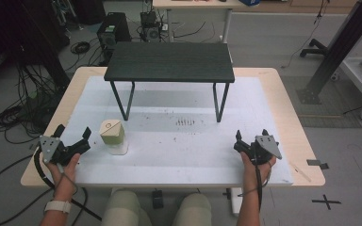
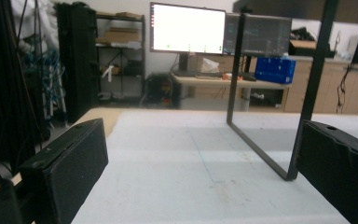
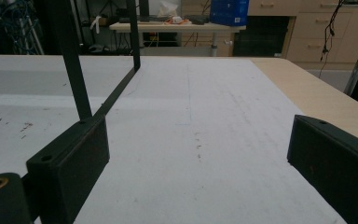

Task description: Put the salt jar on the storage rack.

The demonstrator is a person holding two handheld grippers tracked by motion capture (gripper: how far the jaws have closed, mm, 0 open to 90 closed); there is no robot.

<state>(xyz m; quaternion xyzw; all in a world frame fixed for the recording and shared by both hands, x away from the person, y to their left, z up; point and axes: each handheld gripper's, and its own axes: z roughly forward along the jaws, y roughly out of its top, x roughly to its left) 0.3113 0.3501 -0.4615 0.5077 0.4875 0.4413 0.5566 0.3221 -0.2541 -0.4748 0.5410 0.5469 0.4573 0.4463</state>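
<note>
The left gripper [image 1: 73, 141] and right gripper [image 1: 252, 138] are held low at the near table edge [image 1: 283, 183], jaws spread, nothing grasped. A readiness posture is judged. The small carton [image 1: 112, 136] stands just beside the left gripper.

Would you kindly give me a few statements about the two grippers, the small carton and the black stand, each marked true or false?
1. The left gripper is open with nothing between its jaws. True.
2. The right gripper is clamped on the small carton. False: it is open and holds nothing; the carton stands far from it, near the left gripper.
3. The carton sits on top of the black stand. False: it stands on the white mat, in front of the stand's left legs.
4. Both grippers are held low, near the table's front edge. True.
</note>
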